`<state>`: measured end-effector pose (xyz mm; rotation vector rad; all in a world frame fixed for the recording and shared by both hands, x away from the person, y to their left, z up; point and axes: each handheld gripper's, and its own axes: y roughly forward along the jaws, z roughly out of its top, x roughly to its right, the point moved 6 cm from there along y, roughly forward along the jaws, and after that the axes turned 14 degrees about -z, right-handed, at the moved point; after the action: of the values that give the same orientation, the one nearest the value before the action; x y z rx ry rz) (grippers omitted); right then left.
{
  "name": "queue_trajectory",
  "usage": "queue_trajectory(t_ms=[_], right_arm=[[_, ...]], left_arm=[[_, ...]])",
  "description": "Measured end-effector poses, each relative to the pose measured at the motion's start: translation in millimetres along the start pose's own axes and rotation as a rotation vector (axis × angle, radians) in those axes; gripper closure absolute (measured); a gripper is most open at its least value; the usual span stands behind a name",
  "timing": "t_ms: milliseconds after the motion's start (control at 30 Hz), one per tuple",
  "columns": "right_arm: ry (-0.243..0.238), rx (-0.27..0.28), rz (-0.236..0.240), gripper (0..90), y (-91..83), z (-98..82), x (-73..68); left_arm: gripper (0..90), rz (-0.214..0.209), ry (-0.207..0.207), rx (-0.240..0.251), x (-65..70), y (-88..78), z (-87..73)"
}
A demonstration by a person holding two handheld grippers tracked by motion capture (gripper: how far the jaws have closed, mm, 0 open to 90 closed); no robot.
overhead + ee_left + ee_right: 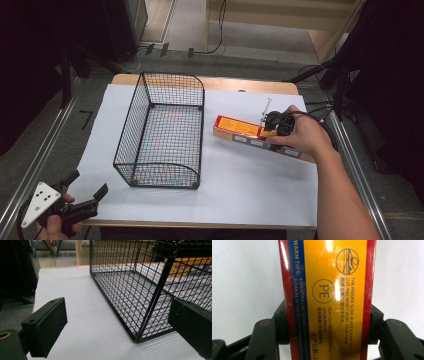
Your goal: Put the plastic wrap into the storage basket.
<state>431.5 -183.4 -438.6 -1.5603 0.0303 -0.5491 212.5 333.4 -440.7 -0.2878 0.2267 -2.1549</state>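
Note:
A long yellow and red box [236,128] of food wrap lies slanted on the white sheet, right of the wire basket [200,145]. My right gripper [271,128] comes down on its right half, the hand wrapped around it. In the right gripper view both black pads press the red side edges of the box [327,270], so my right gripper [328,323] is shut on it. My left gripper [89,183] stays open at the table's front left corner, nothing between its jaws. In the left gripper view my left gripper [117,322] faces the basket's near corner post [155,295]; the box [190,265] shows through the mesh.
The black wire basket stands empty in the middle of the white sheet [250,185], its long side running away from me. Cables [320,112] lie off the table's right edge. Metal rails [40,155] flank the table. Dark equipment stands at the back left.

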Motion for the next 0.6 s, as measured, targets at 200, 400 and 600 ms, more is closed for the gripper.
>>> queue_trajectory(t_ms=[200,400,600], right_arm=[[-0.001,0.012,-0.015,41.9,-14.5,-3.1,9.2],[0.009,0.033,-0.013,41.8,-30.3,-3.4,14.2],[0.009,0.059,-0.022,41.8,-41.9,0.8,16.9]], left_arm=[[2.9,0.001,0.003,-0.005,-0.1,0.6,-0.3],[2.9,-0.001,0.003,0.000,0.3,0.5,0.1],[2.9,-0.001,0.005,-0.001,0.3,0.5,0.1]])
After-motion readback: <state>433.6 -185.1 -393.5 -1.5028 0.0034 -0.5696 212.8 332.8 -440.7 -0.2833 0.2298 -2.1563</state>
